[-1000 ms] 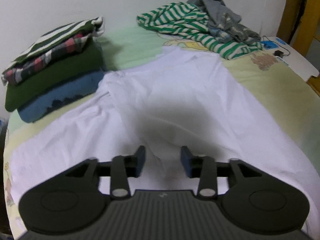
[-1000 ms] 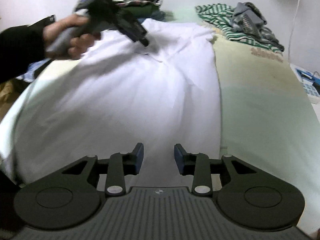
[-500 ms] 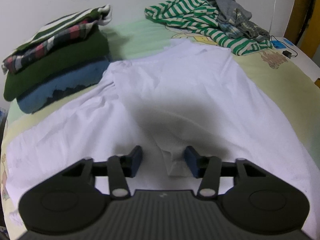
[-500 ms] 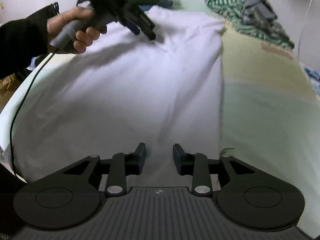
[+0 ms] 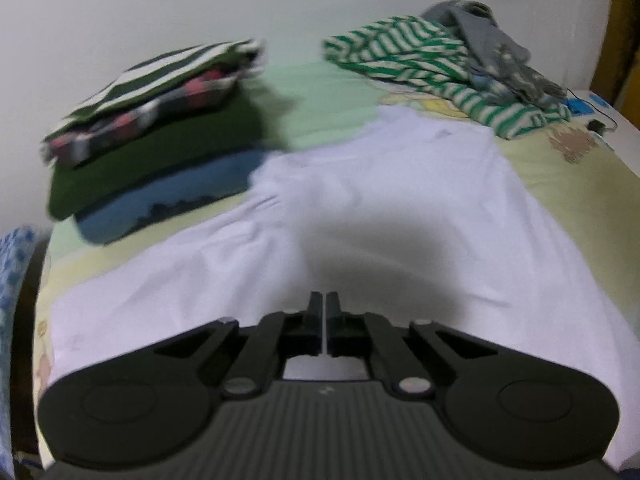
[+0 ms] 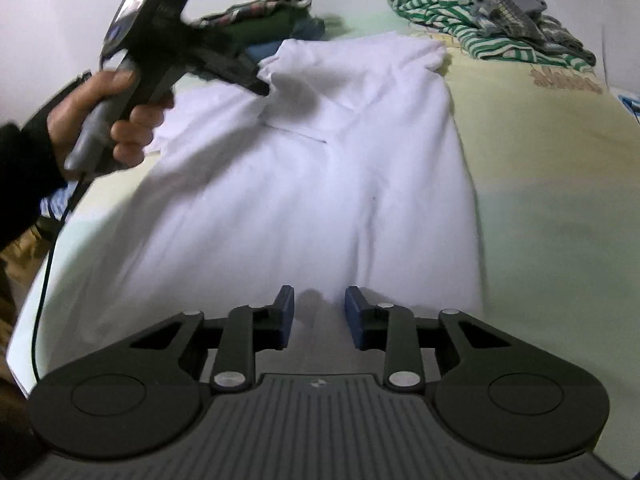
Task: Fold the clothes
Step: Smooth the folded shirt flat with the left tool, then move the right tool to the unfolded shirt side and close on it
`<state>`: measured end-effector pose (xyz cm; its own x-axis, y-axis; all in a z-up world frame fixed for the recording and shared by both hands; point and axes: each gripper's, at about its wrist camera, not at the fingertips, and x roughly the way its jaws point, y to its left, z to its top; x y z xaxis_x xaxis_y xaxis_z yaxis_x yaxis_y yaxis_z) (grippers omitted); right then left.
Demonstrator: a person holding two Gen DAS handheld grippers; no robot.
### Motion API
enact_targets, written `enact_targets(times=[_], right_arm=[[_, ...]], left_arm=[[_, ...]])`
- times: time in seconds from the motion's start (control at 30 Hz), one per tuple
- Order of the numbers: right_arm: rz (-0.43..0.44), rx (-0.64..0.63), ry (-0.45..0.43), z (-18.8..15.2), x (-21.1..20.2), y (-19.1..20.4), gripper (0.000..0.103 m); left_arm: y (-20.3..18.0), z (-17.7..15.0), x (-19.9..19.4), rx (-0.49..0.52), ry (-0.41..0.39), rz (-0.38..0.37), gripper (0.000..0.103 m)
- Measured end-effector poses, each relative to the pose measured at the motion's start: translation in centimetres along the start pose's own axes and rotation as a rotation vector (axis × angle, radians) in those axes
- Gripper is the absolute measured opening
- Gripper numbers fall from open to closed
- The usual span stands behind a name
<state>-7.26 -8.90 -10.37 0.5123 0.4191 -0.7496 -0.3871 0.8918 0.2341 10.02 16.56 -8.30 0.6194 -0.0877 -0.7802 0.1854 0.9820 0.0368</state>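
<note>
A white shirt (image 5: 400, 200) lies spread on the bed. My left gripper (image 5: 324, 300) is shut on a pinch of its cloth. In the right wrist view the left gripper (image 6: 262, 88) lifts a fold near the shirt's (image 6: 300, 200) far left part, with a hand (image 6: 104, 120) on its handle. My right gripper (image 6: 319, 304) hovers over the shirt's near edge. Its blue pads (image 6: 285, 312) stand apart and press on nothing.
A stack of folded clothes (image 5: 152, 140) sits at the back left. A striped green top and grey clothes form a loose pile (image 5: 420, 60) at the back right. Bare bed sheet (image 6: 560, 200) stretches to the right of the shirt. A cable (image 6: 44, 280) hangs from the left gripper.
The left jaws closed on a fold of the white shirt and raised it. The right gripper shifted along the shirt's near edge and its jaws barely narrowed.
</note>
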Motion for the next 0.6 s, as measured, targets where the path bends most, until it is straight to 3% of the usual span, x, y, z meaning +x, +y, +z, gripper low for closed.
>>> enact_targets(times=[0.13,0.2,0.23,0.27,0.4,0.47,0.5,0.53,0.6], right_arm=[[-0.050,-0.051,-0.018,0.0,-0.4,0.2,0.040],[-0.082,-0.085,-0.011,-0.1,0.0,0.5,0.041],[-0.097,-0.102,-0.007,-0.2,0.2,0.6,0.044],[-0.113,-0.118,-0.004,-0.2,0.3,0.7,0.048],[-0.129,-0.192,0.007,-0.6,0.5,1.7,0.057],[-0.125,-0.185,0.003,-0.6,0.4,1.6,0.057],[-0.118,-0.177,0.002,-0.6,0.3,1.4,0.057],[-0.111,-0.171,0.004,-0.5,0.3,1.3,0.056],[-0.107,-0.166,0.014,0.0,0.0,0.9,0.049]], left_arm=[[1.5,-0.9,-0.1,-0.071,0.025,-0.060,0.007],[1.7,-1.1,0.0,-0.111,0.025,-0.086,0.020],[1.7,-1.2,0.1,-0.131,0.022,-0.097,0.033],[1.4,-1.2,0.3,-0.146,0.018,-0.110,0.037],[-0.4,-1.1,1.0,-0.139,0.025,-0.117,0.038],[-1.3,-1.1,1.2,-0.124,0.013,-0.093,0.031],[-1.5,-1.1,1.2,-0.121,0.014,-0.089,0.021],[-1.6,-1.0,1.1,-0.123,0.019,-0.091,0.000],[-1.8,-0.9,0.6,-0.121,0.014,-0.081,0.000]])
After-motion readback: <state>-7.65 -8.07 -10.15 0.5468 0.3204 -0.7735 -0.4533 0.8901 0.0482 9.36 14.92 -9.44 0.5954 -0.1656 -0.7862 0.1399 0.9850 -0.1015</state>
